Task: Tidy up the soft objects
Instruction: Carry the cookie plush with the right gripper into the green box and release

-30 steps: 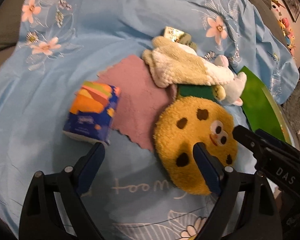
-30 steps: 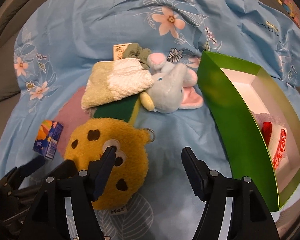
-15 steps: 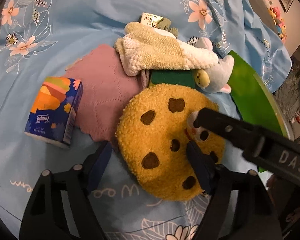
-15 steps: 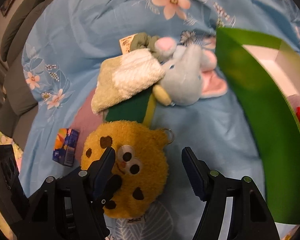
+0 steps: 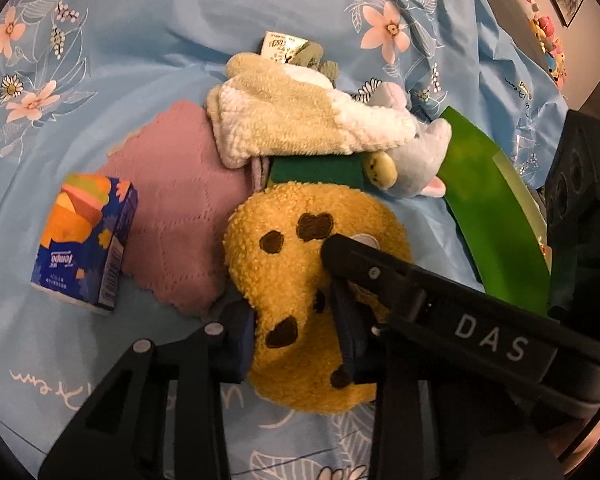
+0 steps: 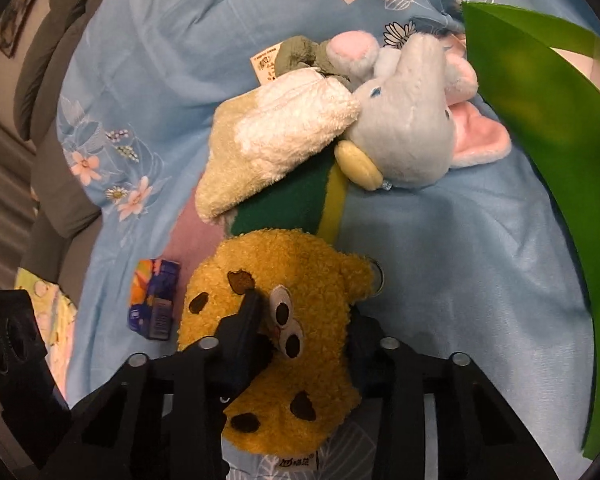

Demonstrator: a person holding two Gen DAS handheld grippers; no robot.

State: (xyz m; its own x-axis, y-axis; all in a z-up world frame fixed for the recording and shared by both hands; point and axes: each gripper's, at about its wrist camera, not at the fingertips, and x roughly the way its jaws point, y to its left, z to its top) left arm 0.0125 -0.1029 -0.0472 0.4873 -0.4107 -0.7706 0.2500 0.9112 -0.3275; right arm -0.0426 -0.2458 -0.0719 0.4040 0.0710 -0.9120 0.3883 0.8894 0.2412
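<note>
Blue floral sheet (image 5: pixel 148 40) under gripped cookie plush (image 5: pixel 296 280)

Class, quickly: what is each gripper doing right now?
Left gripper: just closed on the cookie plush, pinching it.
Right gripper: just closed on the same plush.

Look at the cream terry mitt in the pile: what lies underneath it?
Under the cream mitt a dark green cloth with a yellow edge sticks out, and a grey-green piece with a paper tag shows at its far end. How far either reaches beneath is covered.
</note>
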